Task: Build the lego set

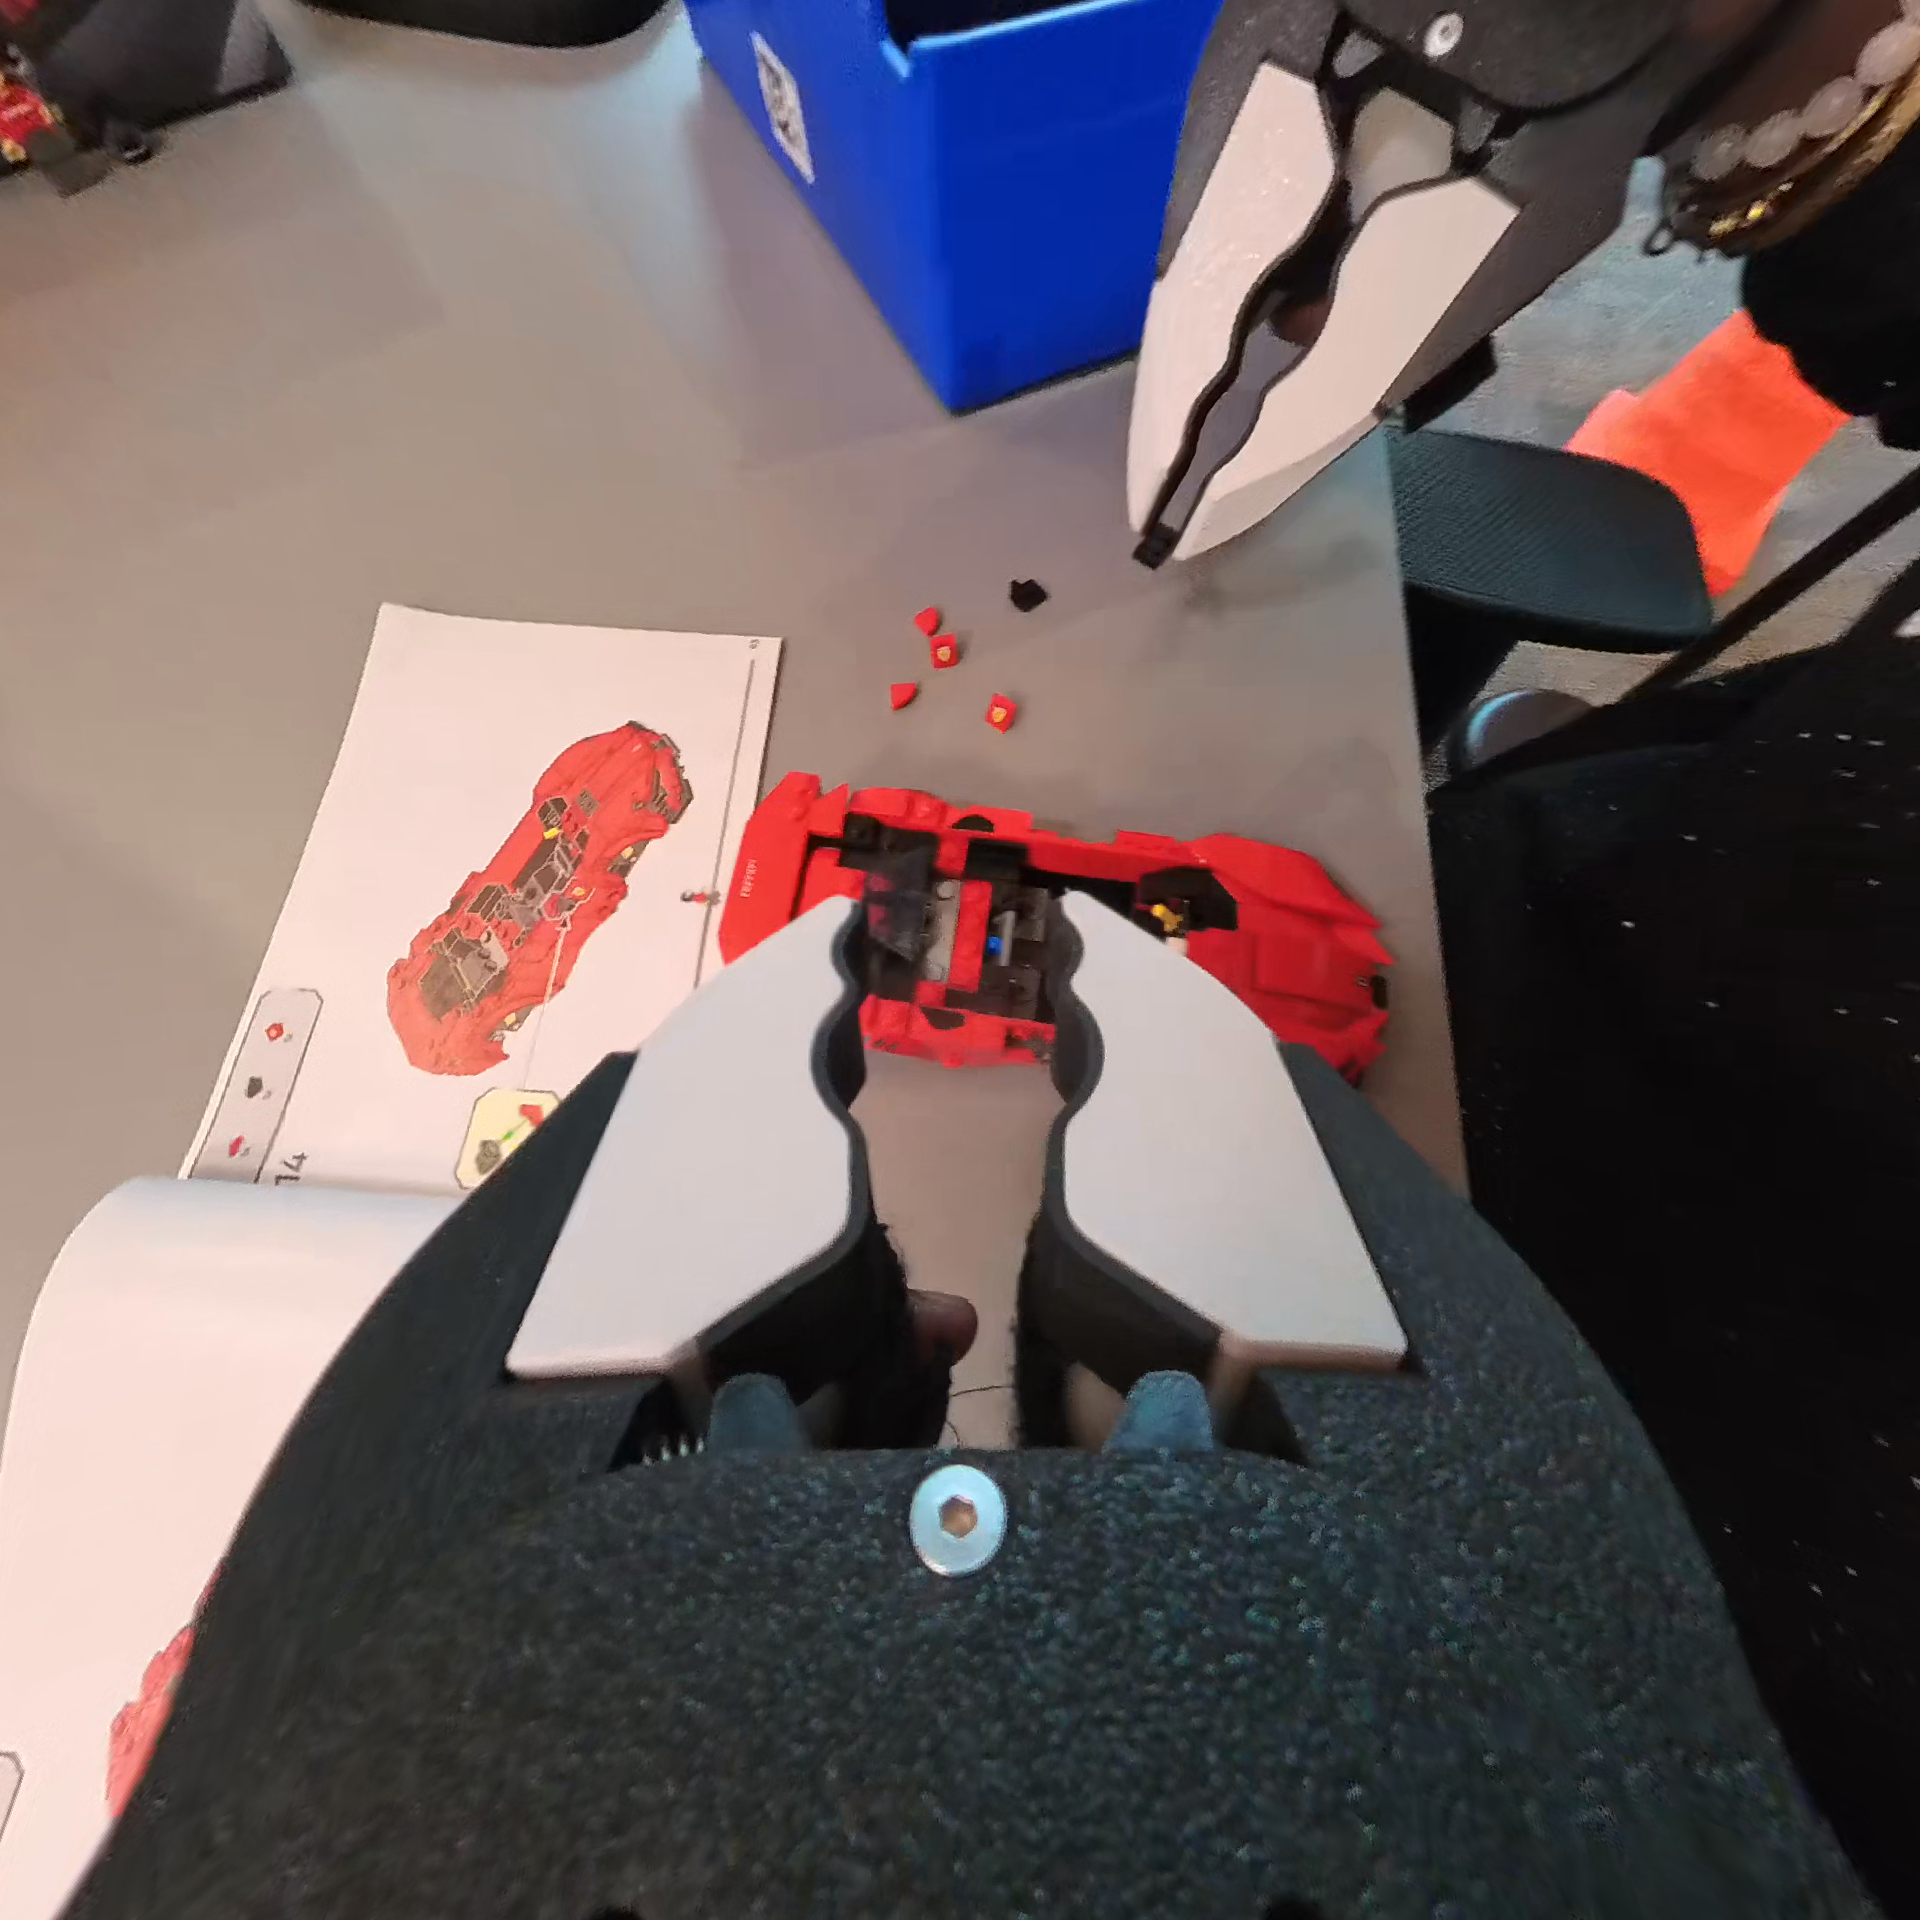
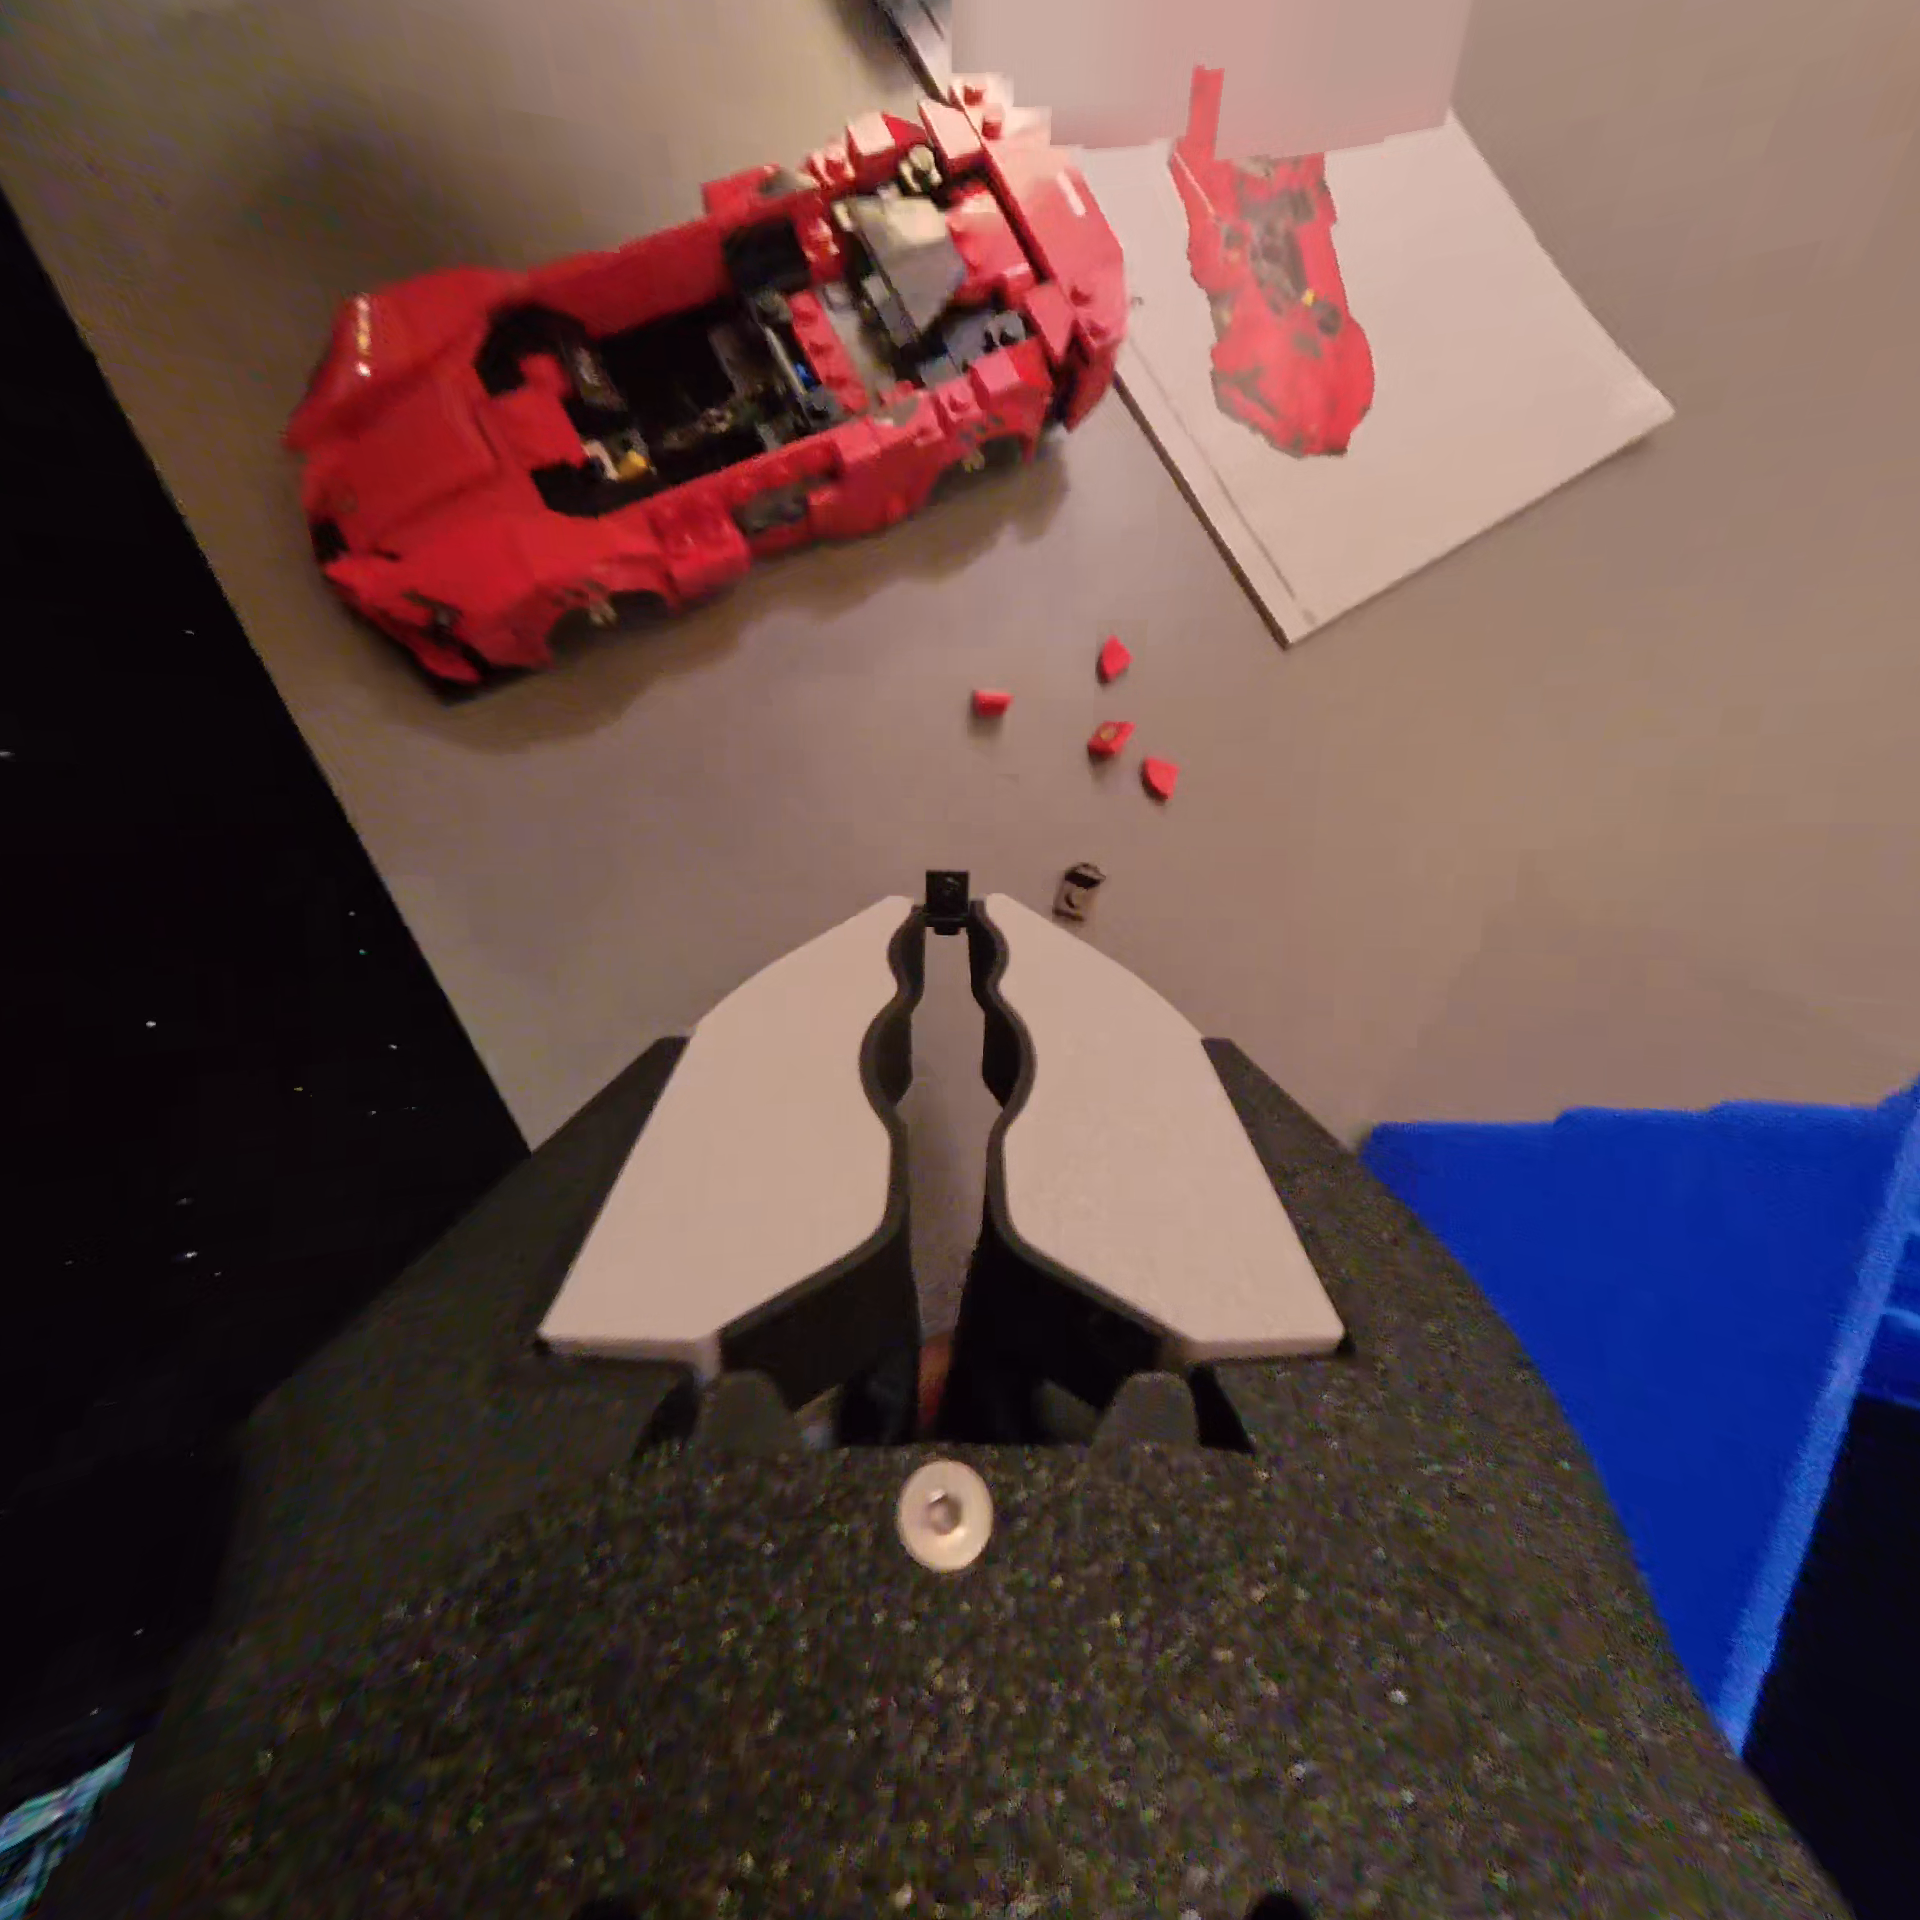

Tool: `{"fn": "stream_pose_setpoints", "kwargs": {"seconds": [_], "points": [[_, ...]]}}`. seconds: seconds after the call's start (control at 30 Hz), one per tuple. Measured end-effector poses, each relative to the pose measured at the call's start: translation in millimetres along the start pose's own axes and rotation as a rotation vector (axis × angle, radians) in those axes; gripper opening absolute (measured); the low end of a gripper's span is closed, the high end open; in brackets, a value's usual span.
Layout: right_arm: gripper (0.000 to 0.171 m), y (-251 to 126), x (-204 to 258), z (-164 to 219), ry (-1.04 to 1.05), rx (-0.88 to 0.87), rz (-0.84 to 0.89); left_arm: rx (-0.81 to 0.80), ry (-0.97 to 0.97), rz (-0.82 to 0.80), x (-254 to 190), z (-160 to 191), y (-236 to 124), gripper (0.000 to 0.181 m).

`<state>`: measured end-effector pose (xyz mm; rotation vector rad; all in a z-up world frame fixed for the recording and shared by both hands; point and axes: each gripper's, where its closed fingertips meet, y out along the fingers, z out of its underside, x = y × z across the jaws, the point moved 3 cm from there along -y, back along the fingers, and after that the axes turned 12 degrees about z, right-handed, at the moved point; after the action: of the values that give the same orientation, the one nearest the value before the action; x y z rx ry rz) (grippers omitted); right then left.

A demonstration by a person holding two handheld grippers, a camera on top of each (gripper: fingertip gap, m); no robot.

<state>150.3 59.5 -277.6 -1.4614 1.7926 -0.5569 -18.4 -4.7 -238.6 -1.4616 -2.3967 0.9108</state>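
A part-built red lego car [image 1: 1268, 935] [image 2: 436, 499] lies on the grey table with its dark interior open. My left gripper [image 1: 956, 925] is open and hovers above the car's middle, holding nothing. My right gripper [image 2: 948, 916] [image 1: 1162, 535] is shut on a small black piece [image 2: 945, 894] [image 1: 1151, 551], just above the table beyond the car. A second small black piece [image 2: 1081, 891] [image 1: 1027, 594] lies beside it. Several small red pieces [image 2: 1112, 738] [image 1: 943, 652] lie between the grippers and the car.
An open instruction booklet [image 1: 468, 883] [image 2: 1455, 436] lies left of the car. A blue bin [image 1: 987, 208] [image 2: 1610, 1299] stands at the back. The table edge [image 1: 1418, 727] runs just right of the car, with a black chair [image 1: 1538, 540] beyond it. The left gripper's tips are roughly 15 centimeters from the right gripper's.
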Motion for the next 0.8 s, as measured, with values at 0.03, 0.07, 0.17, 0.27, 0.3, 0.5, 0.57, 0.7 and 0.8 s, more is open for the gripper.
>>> {"fn": "stream_pose_setpoints", "kwargs": {"seconds": [0.03,0.07,0.17,0.27,0.3,0.5,0.57,0.7,0.8], "points": [[0.008,1,-5,4,0.004,0.011,0.024,0.005,-0.01,-0.016,4,-1,4,0.035],[0.008,2,-11,7,0.007,0.016,0.051,0.01,-0.015,-0.028,5,0,6,0.036],[0.008,5,-22,12,0.009,0.012,0.097,0.029,-0.027,-0.054,9,4,11,0.04],[0.008,6,-33,15,0.019,0.017,0.148,0.049,-0.035,-0.084,15,7,14,0.04],[0.008,5,-36,16,0.032,0.022,0.154,0.052,-0.036,-0.09,17,7,16,0.04],[0.008,-5,-57,30,0.089,0.038,0.218,0.056,-0.033,-0.146,32,5,17,0.039],[0.008,-10,-65,37,0.125,0.044,0.242,0.051,-0.043,-0.156,37,6,17,0.04],[0.008,-12,-67,25,0.159,-0.018,0.242,0.02,-0.081,-0.203,49,7,18,0.049],[0.008,-4,-59,1,0.137,-0.103,0.21,-0.007,-0.086,-0.238,56,3,21,0.067]]}}
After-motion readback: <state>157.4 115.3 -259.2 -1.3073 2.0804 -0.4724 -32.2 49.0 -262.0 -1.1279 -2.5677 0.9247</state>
